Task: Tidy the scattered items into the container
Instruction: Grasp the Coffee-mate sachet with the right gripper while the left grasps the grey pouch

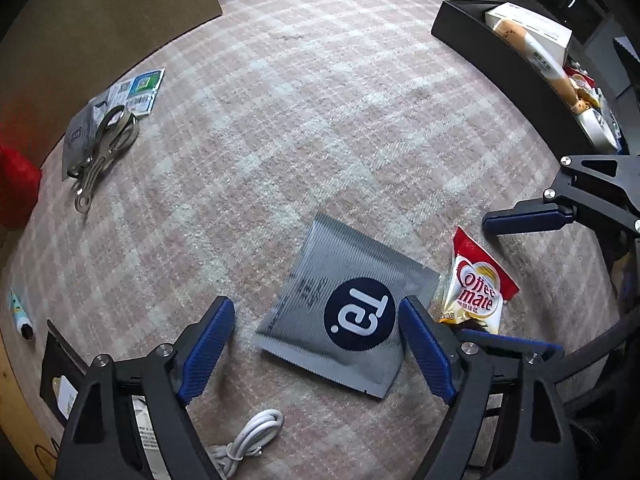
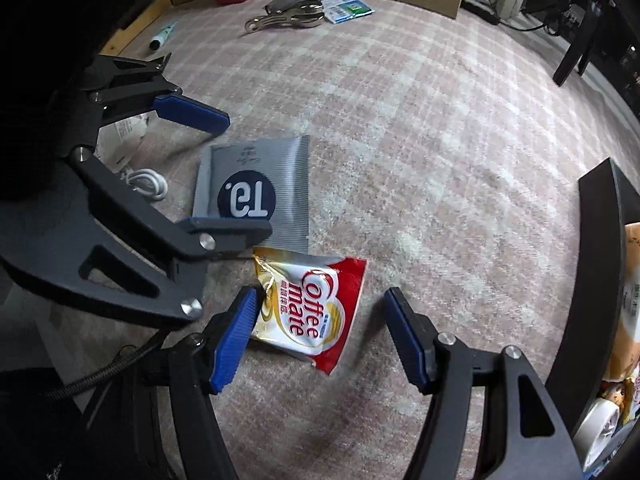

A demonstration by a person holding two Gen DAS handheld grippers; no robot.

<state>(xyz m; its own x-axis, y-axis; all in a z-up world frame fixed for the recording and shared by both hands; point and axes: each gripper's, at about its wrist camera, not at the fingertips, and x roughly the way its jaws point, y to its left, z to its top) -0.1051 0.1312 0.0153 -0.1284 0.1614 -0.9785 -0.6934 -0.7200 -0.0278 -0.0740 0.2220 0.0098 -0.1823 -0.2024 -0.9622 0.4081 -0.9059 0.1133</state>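
Your left gripper (image 1: 316, 320) points down w/ jaws spread wide over the grey T9 sachet (image 1: 344, 316), which lies flat on the checked carpet (image 1: 320, 120); pads not pressing it. Your right gripper (image 2: 320, 320) is also released, jaws either side of the Coffee mate packet (image 2: 308, 312), left pad at its edge, nothing grasped. Packet sits just beside the sachet. Black container (image 1: 500, 44) at far right, already holding a white box (image 1: 532, 24) & other bits. Scissors (image 1: 104, 148), white cable (image 1: 248, 436), small tube (image 1: 20, 316) lie apart on the carpet.
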